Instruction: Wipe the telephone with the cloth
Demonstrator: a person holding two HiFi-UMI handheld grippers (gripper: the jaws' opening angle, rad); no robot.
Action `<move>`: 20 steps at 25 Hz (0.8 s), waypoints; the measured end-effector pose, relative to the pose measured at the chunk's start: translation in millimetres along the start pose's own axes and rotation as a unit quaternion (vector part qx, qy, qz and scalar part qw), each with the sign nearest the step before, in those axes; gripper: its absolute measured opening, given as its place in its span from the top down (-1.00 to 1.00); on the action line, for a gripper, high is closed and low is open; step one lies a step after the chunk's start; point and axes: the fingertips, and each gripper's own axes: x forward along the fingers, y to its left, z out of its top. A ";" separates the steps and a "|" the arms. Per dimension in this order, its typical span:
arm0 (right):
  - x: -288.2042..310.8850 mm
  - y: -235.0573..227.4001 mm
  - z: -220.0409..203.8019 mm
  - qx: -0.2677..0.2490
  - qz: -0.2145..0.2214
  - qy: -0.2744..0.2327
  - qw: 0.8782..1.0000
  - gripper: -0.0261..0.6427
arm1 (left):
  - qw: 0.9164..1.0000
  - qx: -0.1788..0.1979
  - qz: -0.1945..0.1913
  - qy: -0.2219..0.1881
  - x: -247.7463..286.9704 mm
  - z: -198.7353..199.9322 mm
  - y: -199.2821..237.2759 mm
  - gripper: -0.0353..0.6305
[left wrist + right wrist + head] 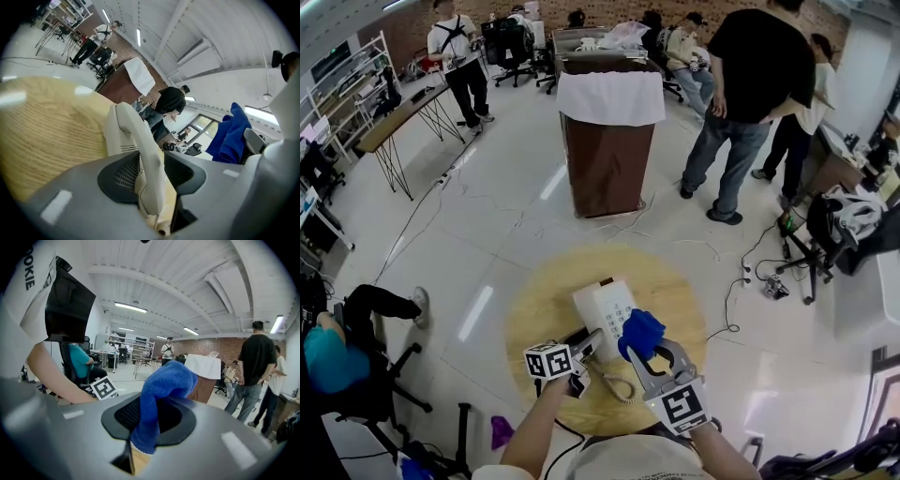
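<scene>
A cream telephone lies on the round wooden table. Its handset rests on the phone body and runs between the jaws of my left gripper. Those jaws stand wide, with gaps beside the handset, so the gripper is open. To the right, my right gripper is shut on a blue cloth, which it holds just above the phone's near right corner. The cloth bunches up out of the right gripper's jaws. The coiled cord trails toward me.
A tall brown bin with a white liner stands beyond the table. Several people stand at the back right. A seated person in teal and a black chair are at the left. Cables lie on the floor.
</scene>
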 end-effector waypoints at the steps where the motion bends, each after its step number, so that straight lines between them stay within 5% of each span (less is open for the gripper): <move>1: -0.1 -0.8 -0.8 0.000 -0.001 0.003 1.000 0.71 | 1.000 -0.008 -0.007 -0.003 0.1 1.2 0.5 0.44; 10: 4.7 6.2 -4.0 0.000 0.009 0.003 1.000 0.71 | 0.992 -0.112 -0.060 0.002 -3.1 -2.2 3.4 0.60; 20: -1.5 1.9 6.0 0.003 0.003 -0.006 1.000 0.71 | 0.993 -0.106 -0.052 -0.016 -9.4 11.9 -18.1 0.65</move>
